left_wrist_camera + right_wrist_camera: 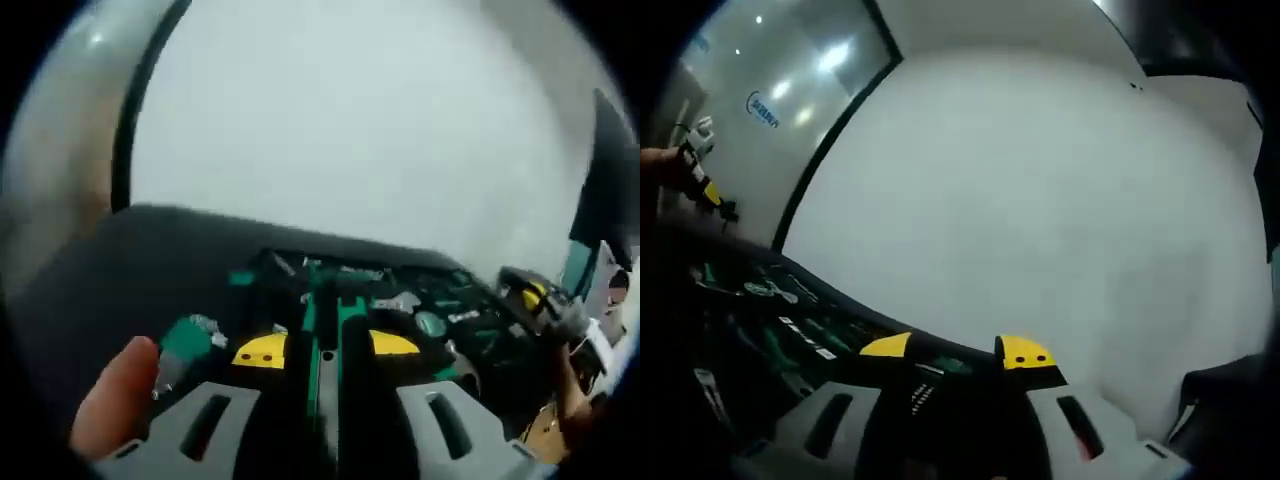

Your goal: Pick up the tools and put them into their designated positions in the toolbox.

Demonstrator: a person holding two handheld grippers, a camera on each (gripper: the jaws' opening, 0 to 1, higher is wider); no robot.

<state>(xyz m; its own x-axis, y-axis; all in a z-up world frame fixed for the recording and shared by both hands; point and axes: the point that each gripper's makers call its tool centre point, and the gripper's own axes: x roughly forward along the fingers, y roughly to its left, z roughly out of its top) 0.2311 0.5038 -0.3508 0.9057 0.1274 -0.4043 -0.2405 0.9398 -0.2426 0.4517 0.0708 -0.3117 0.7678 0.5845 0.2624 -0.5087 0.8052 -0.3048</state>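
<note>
My left gripper (327, 347) is shut on a tool with a green and black handle (325, 335) that stands up between the yellow-tipped jaws. Just beyond it lies the open black toolbox (200, 250), with green-handled tools (430, 320) in its slots. A fingertip (115, 395) shows beside the left jaw, near a green and silver piece (187, 340). My right gripper (955, 350) holds a black tool with a small striped label (923, 395) between its jaws; it is too dark to name. The toolbox (760, 310) lies to its left. The left gripper (700, 165) shows far left, in a hand.
A pale, bare wall or tabletop (380, 130) lies behind the toolbox. A glass panel with a dark frame (830, 130) stands at the left. The right gripper (540, 295), held in a hand, comes in at the right edge near the toolbox's end.
</note>
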